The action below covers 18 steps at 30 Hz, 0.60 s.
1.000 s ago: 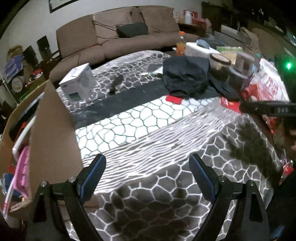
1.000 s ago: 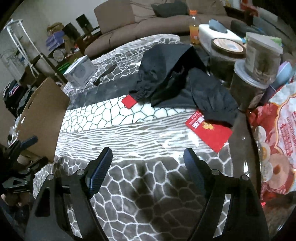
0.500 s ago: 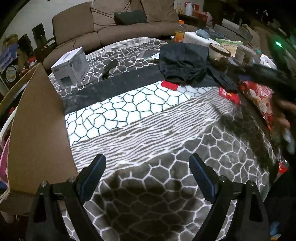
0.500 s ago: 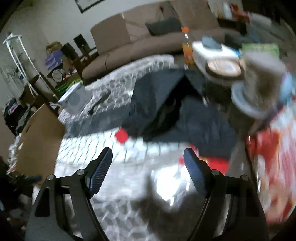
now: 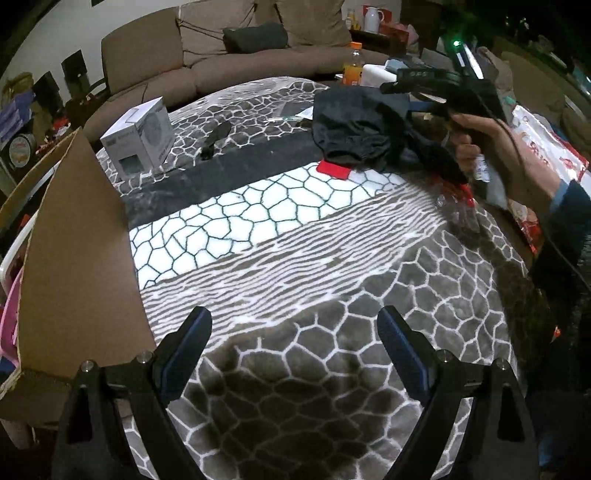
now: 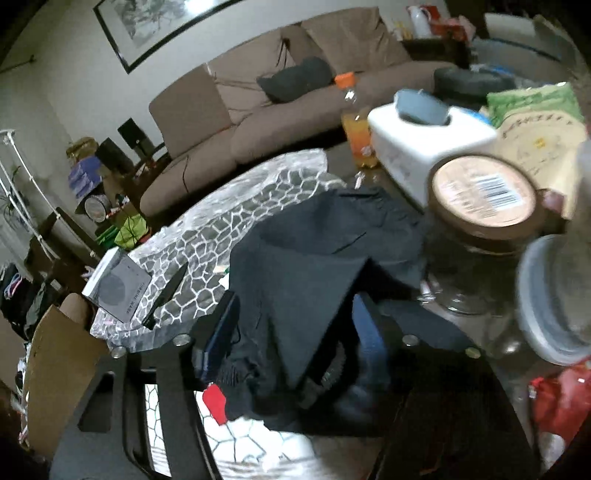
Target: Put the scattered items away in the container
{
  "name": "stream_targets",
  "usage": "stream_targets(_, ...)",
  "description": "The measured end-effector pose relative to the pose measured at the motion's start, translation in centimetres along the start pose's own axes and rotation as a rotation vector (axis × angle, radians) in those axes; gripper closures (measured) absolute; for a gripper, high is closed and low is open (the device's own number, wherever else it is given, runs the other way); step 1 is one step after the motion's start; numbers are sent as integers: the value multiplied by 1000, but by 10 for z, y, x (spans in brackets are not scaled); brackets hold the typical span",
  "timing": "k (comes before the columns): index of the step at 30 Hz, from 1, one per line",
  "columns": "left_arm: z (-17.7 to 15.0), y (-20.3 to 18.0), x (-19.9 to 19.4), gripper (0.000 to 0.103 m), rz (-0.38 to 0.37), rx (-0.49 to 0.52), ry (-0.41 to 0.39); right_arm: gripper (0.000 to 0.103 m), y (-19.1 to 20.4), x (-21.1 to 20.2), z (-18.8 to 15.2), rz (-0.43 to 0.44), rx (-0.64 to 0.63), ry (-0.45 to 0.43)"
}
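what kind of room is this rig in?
Most likely a home living room. A long brown sofa curves behind the table, which wears a patterned cover and household clutter: a dark garment, jars, an orange drink bottle. A framed picture hangs above.

Home living room — brown sofa with dark cushion, framed picture on wall, cluttered table.

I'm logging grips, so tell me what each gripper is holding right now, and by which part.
Left gripper: nothing, jaws open above the blanket. Right gripper: jaws closing around the near folds of the dark garment; a firm grip can't be confirmed yet.
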<state>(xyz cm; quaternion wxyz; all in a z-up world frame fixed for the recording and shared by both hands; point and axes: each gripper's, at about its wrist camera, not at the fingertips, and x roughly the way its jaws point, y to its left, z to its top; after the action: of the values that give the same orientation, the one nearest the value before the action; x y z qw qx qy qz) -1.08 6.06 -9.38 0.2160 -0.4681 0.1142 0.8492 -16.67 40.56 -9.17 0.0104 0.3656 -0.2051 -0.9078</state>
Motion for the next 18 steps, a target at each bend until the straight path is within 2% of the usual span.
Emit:
stream_targets(1,1,1,1,11,-3,-3,3,59,3,6,0,3,-12,10)
stream_targets(2,1,2,2,11,-7,-5,6,66,5,7,-1,5,-24,10)
stream_targets(3,2,3,2,11,-10,-7,5,82,7,9,-2,6,-35,9)
stream_targets(4,3,4,2,11,-11,-8,3,91,9,6,-3,29,-41,9)
stream_targets(9,3,10,2,11,-8,-27,1,98,35,-38,6,98,-135,-62)
stream_targets(13,4,6,2,11,-19,-13,-32,98,60,-100,8,191,-171,-156)
stream_targets(16,4,-5,5,11,-26,23,-64,98,74,-152,8,204,-211,-257)
stream_targets(18,6,-16,9,11,-29,56,-87,98,82,-195,10,177,-243,-348)
